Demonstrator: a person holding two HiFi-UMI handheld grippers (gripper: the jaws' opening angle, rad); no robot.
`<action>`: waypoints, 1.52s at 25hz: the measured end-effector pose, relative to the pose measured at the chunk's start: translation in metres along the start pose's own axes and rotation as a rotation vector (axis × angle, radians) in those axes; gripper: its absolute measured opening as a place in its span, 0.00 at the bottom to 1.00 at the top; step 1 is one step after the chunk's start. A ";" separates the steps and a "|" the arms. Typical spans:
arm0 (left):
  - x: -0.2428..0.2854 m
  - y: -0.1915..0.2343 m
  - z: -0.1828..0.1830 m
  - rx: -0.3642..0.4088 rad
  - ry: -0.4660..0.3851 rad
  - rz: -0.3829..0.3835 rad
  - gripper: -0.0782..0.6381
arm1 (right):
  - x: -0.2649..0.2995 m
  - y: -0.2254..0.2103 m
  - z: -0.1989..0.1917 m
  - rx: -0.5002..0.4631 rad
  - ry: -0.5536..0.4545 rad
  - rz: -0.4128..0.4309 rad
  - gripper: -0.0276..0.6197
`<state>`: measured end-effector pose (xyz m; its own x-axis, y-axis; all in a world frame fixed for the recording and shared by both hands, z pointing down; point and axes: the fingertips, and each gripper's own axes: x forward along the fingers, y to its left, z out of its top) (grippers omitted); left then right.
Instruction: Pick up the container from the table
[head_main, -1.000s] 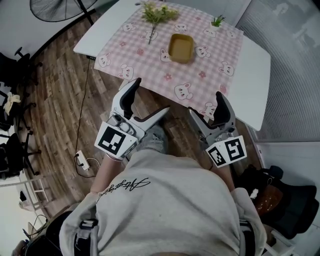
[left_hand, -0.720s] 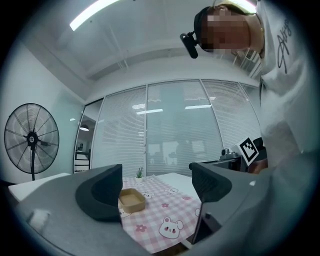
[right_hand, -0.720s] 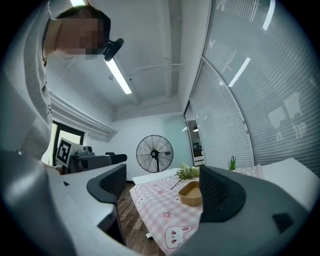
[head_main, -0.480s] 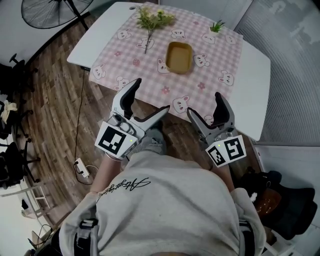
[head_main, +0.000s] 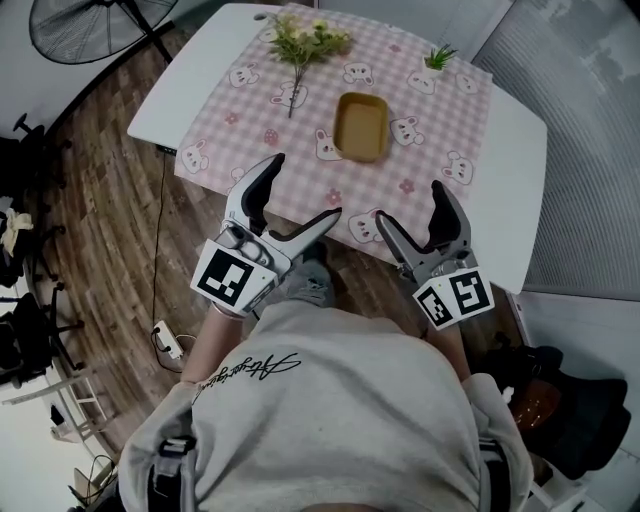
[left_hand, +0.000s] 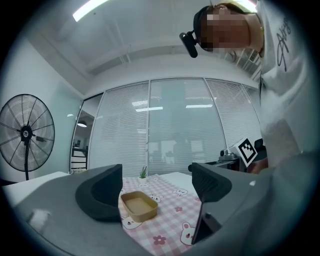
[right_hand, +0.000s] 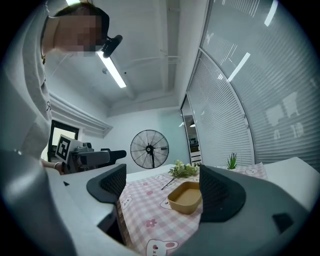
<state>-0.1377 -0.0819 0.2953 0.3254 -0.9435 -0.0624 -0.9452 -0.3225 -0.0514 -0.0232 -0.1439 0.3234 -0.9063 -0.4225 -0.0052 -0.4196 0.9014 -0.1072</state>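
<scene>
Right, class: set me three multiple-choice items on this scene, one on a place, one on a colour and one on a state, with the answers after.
1. Where does the container sit?
A. On the pink checked tablecloth
B. On the wooden floor
C. Between a gripper's jaws

2. What colour is the container?
A. Blue
B. Tan
C. Black

3. How do the left hand-held gripper and the right hand-held gripper stand?
A. Both shut on the container
B. Left shut, right open
C. Both open, holding nothing

Answers:
1 A: the head view shows it resting on the tablecloth, near its middle.
2 B: it looks tan in all three views.
3 C: each gripper view shows its jaws apart, with the container lying on the table well beyond them.
</scene>
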 end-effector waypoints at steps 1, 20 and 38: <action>0.003 0.004 -0.001 -0.001 0.001 -0.001 0.70 | 0.004 -0.002 0.000 0.000 0.001 0.000 0.73; 0.060 0.070 0.002 -0.001 0.000 -0.080 0.69 | 0.069 -0.052 -0.005 -0.012 0.063 -0.071 0.73; 0.126 0.095 -0.007 -0.032 -0.004 -0.245 0.70 | 0.062 -0.123 -0.125 0.078 0.343 -0.332 0.76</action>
<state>-0.1867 -0.2319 0.2899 0.5448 -0.8367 -0.0556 -0.8386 -0.5437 -0.0337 -0.0339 -0.2693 0.4603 -0.6939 -0.6188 0.3683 -0.6959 0.7077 -0.1222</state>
